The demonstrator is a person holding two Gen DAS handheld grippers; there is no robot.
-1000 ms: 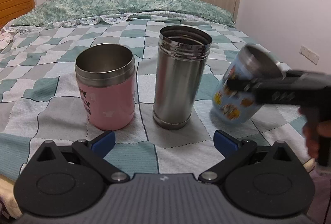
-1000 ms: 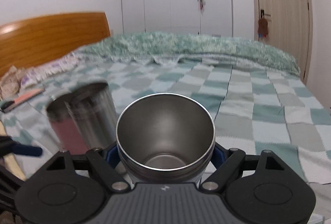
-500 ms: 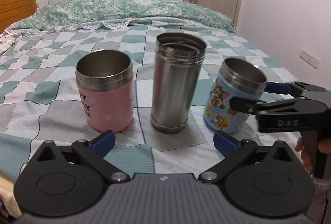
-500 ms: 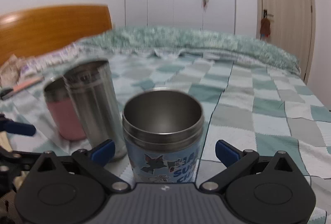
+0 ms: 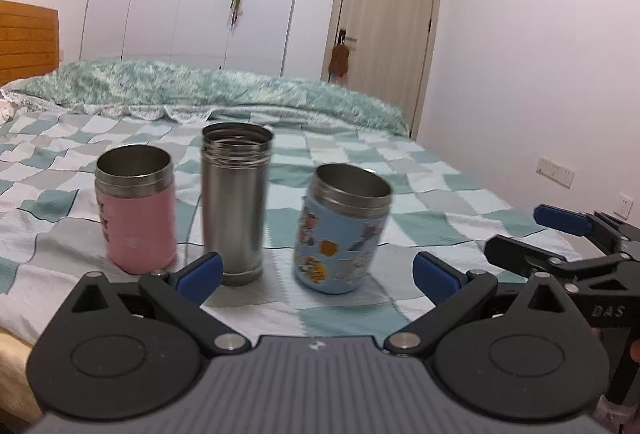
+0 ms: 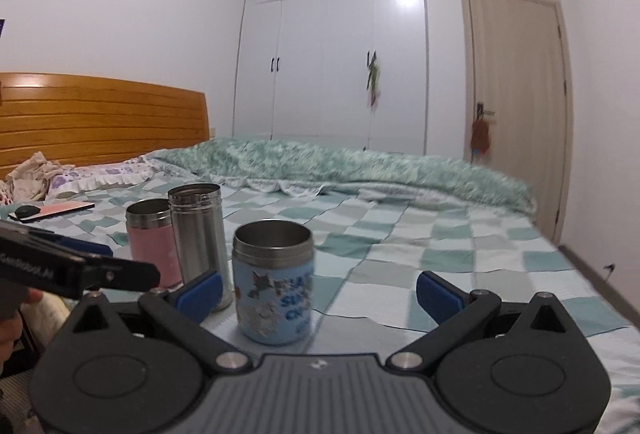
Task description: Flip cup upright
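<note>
So the blue cartoon cup point(image 5: 342, 230) is standing mouth-up on the checkered bedspread point(image 5: 420, 193), at the right end of a row with the tall steel flask point(image 5: 234, 201) in the middle and the pink cup point(image 5: 136, 209) on the left. It looks a touch tilted in the left wrist view, but that could just be fisheye and blur, hard to say. The right hand-held gripper point(image 6: 318, 288) has its blue pads spread wide with nothing between them; the blue cup sits just ahead of it, not touched. The left hand-held gripper point(image 5: 316, 272) is equally wide open and empty, facing the three containers. Wooden headboard point(image 6: 100, 121) and white wardrobe point(image 6: 332, 49) behind.
</note>
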